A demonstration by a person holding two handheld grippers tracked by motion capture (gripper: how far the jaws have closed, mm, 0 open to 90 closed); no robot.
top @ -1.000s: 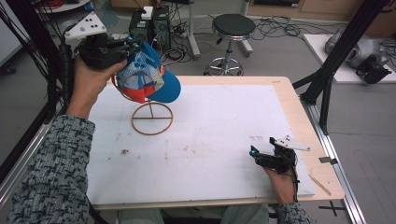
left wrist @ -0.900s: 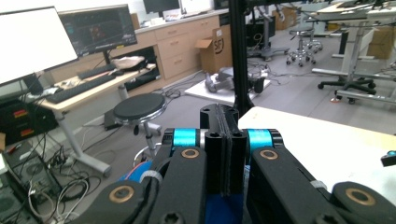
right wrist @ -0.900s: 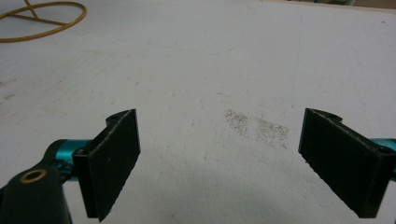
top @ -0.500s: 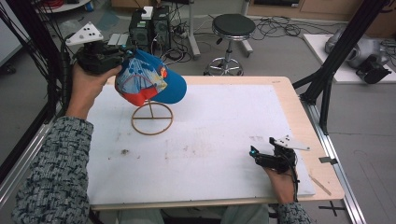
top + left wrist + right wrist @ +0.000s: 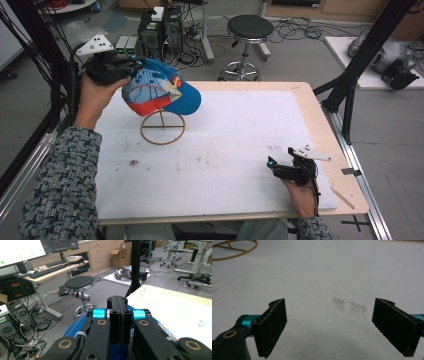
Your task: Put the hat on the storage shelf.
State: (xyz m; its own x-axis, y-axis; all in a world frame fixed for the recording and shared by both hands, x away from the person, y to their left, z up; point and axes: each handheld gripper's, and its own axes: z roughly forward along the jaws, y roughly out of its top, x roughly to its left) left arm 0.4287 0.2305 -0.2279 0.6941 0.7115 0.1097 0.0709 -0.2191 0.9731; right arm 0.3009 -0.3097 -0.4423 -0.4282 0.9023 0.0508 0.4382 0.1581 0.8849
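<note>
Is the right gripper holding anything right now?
No, the right gripper has its jaws wide apart over the bare white table.

A white counter (image 5: 240, 130) with a pale wooden edge carried faint grey smudges (image 5: 349, 305) and a dark speck (image 5: 133, 162). Beyond it, on the grey floor, stood a round black stool (image 5: 249, 27) on a chrome base, two computer towers (image 5: 161, 27) amid tangled cables, and a white mat (image 5: 370, 75) bearing grey gear. A desk (image 5: 47, 271) with keyboards and a monitor (image 5: 21, 250) stood farther off.
</note>
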